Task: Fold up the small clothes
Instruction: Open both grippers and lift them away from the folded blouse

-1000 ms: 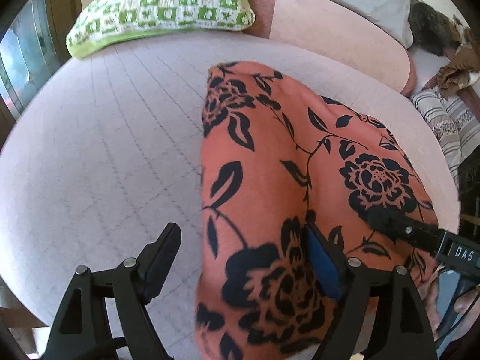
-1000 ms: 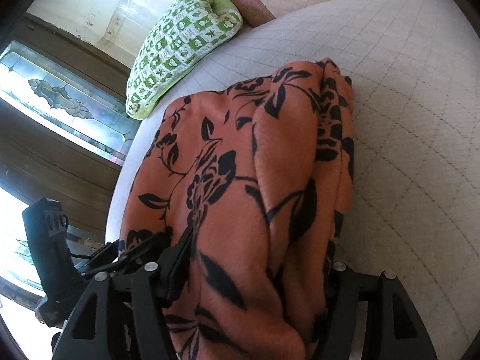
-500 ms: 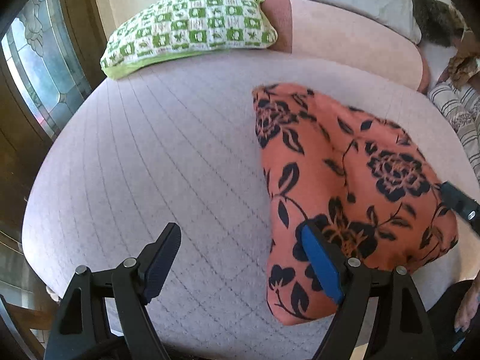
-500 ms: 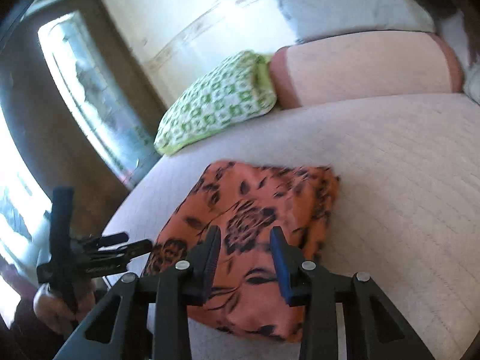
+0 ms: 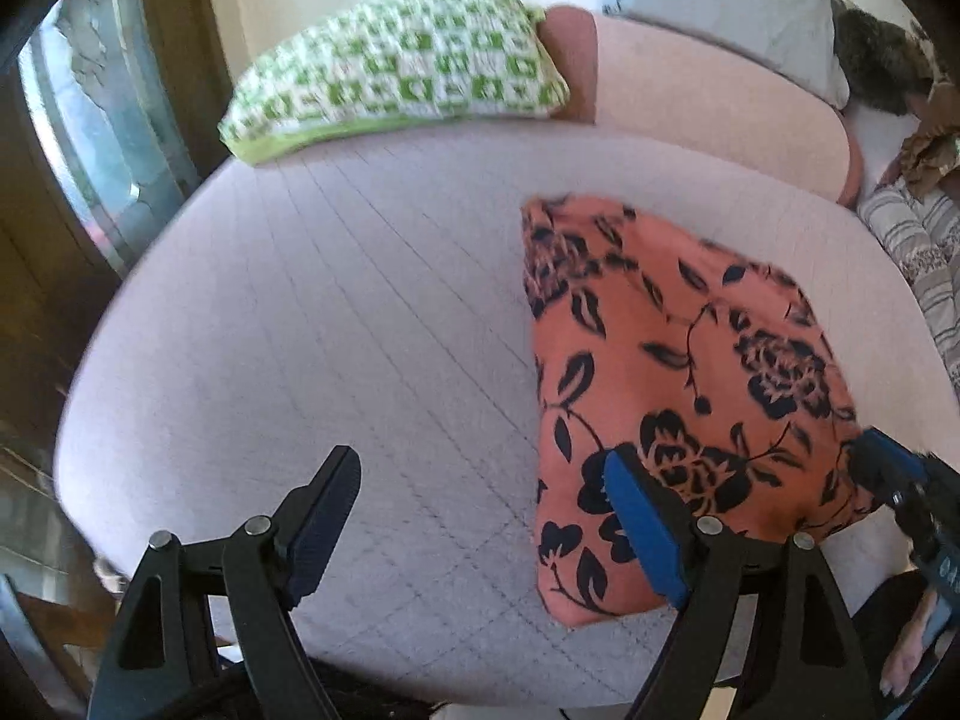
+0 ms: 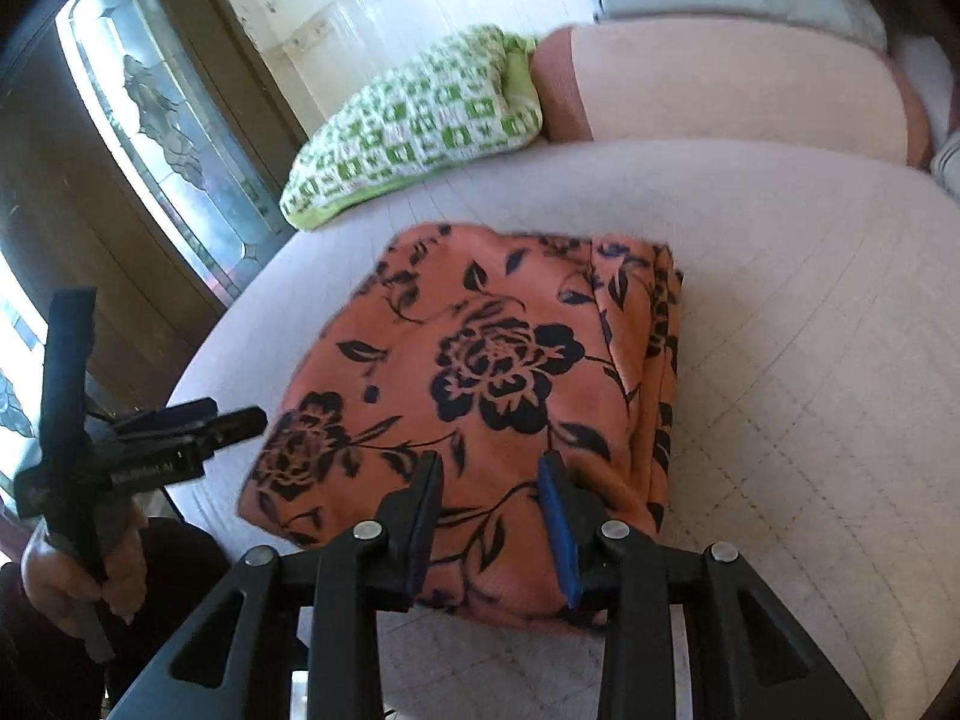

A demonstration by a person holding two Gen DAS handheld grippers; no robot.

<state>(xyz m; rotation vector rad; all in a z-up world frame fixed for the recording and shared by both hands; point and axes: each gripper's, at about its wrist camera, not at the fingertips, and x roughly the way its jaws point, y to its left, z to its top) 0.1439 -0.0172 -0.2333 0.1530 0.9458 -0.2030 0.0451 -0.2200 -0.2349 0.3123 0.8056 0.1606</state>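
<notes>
An orange garment with black flowers [image 5: 678, 360] lies folded into a compact bundle on the pale quilted cushion [image 5: 300, 330]. It also shows in the right wrist view [image 6: 498, 372]. My left gripper [image 5: 480, 516] is open and empty, held above the cushion to the left of the bundle; its right finger overlaps the bundle's near edge in view. My right gripper [image 6: 489, 510] is partly open and empty, raised over the bundle's near edge. The left gripper also shows in the right wrist view [image 6: 198, 420], held off the cushion's left side.
A green and white checked pillow [image 5: 396, 72] lies at the back of the cushion against a pink bolster [image 5: 708, 102]. Striped cloth [image 5: 918, 252] lies to the right. A wooden door with patterned glass [image 6: 168, 120] stands on the left.
Both grippers let go of the garment and drew back and up. The garment now rests folded on the cushion. The right jaws narrowed, then opened a little.
</notes>
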